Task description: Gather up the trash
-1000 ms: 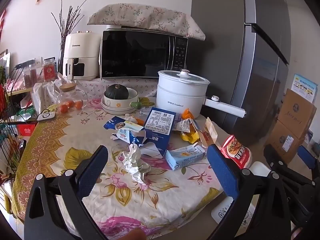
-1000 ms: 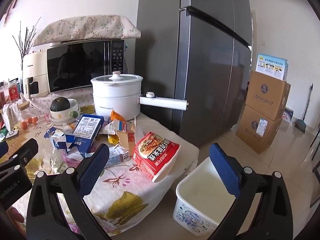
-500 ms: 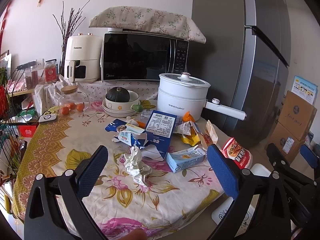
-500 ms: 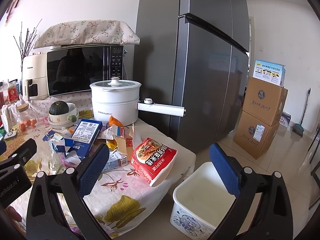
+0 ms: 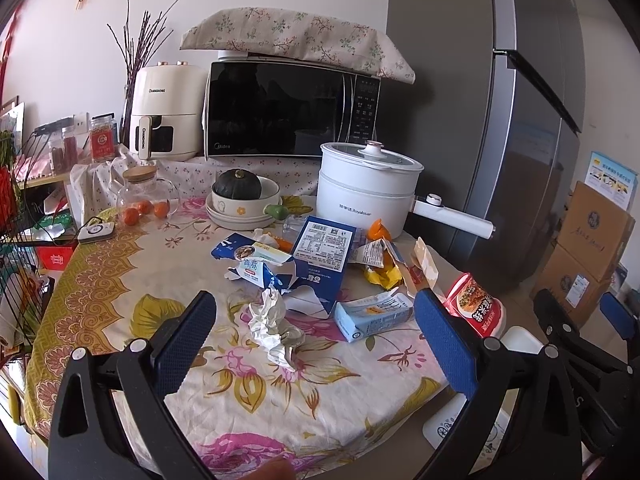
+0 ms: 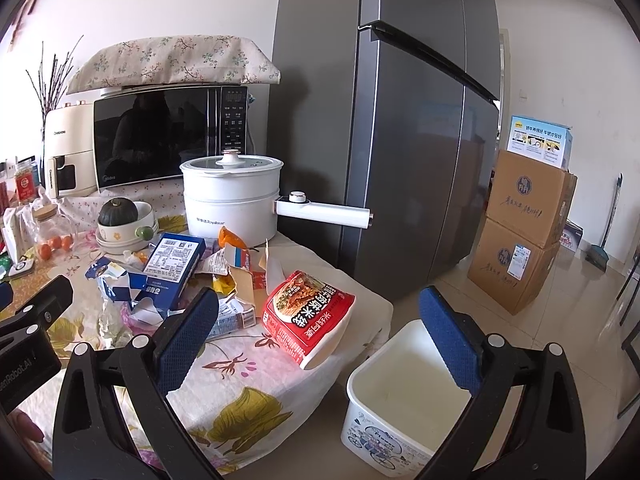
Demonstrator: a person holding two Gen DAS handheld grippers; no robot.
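Trash lies on the flowered tablecloth (image 5: 120,272): a crumpled white tissue (image 5: 272,328), a light blue carton (image 5: 372,316), a torn blue box (image 5: 320,256), yellow and orange wrappers (image 5: 380,272), and a red noodle cup (image 6: 306,316) on its side at the table edge. A white bin (image 6: 404,404) stands on the floor beside the table. My left gripper (image 5: 316,344) is open, empty, above the table's front, just short of the tissue. My right gripper (image 6: 320,340) is open, empty, in front of the noodle cup and the bin.
A white electric pot (image 5: 368,188) with a long handle, a bowl holding a dark squash (image 5: 240,196), a glass jar (image 5: 144,196), a microwave (image 5: 288,108) and an air fryer (image 5: 164,112) stand at the back. A grey fridge (image 6: 400,120) and stacked cardboard boxes (image 6: 520,232) are to the right.
Both grippers have drawn slightly up and back from the table, so the scene sits a little lower in both views. Both stay open and empty. The trash has not moved.
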